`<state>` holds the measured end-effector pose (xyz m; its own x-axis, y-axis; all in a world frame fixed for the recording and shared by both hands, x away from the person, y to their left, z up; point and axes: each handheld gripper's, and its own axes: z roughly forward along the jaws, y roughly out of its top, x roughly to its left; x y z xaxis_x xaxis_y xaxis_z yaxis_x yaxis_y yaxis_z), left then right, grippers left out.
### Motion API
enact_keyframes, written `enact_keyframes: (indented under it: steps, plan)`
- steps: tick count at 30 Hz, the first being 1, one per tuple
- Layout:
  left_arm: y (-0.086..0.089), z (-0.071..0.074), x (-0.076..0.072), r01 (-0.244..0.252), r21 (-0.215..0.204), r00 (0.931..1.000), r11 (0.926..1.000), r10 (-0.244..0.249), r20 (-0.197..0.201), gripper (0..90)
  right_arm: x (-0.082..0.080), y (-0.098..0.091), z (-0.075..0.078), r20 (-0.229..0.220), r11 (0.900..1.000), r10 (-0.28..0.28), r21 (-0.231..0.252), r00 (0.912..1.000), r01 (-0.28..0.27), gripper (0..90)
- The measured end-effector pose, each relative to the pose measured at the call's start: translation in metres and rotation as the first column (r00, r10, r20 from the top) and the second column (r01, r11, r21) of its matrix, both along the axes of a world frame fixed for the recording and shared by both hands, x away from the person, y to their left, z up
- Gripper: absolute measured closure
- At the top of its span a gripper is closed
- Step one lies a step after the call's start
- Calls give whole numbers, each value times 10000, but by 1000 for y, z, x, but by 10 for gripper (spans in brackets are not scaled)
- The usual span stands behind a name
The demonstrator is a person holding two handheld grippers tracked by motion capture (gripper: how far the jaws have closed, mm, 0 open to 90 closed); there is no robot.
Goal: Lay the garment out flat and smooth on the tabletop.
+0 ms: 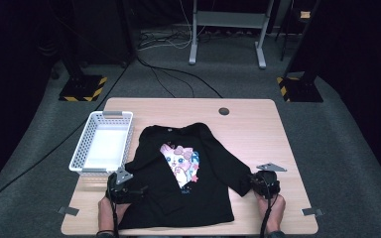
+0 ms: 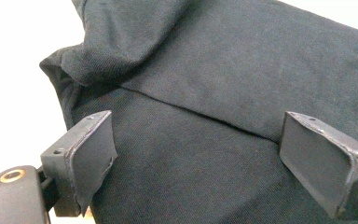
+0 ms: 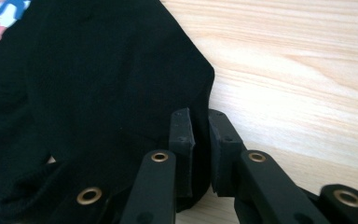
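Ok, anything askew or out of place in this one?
Nothing is damaged or spilled. The black shirt lies slightly askew on the table, with one sleeve folded in over its body near the left gripper, whose fingers stand open. The right gripper is pinched on the other sleeve's edge. The white basket is empty.

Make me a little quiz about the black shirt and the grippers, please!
1. True or false: the left gripper has its jaws wide open over the black shirt.
2. What is the right gripper shut on? A) the white basket B) the shirt's sleeve end C) nothing
3. On which side of the shirt does the basket stand in the high view?

Key: 1 true. 2 B. 3 the left side.
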<state>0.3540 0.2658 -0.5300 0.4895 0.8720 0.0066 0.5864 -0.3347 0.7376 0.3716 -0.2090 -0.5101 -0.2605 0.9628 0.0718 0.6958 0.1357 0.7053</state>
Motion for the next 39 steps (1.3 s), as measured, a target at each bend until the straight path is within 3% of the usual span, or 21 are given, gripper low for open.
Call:
enact_keyframes:
  steps: [14,21,27,31,34,39]
  plan:
    - [0,0,0,6,10,10000,10000,-6,12,109,1,-27,-6,198,9972,-746,-97,9970,748,797]
    - [0,0,0,-4,10,10000,10000,4,10,109,2,-47,-3,-124,9929,-1183,116,9929,1185,672]
    - [0,0,0,-6,7,10000,10000,6,3,109,-6,-62,14,168,9903,-1322,447,9911,1313,575]
    - [0,0,0,-8,4,10000,10000,8,1,109,-10,-65,24,317,9906,-1190,721,9924,1165,536]
    - [0,0,0,-10,4,10000,10000,10,4,109,-13,-59,26,276,9947,-832,630,9961,813,484]
    - [0,0,0,-8,7,10000,10000,8,3,109,-11,-42,11,-230,9995,-280,-149,9993,277,381]
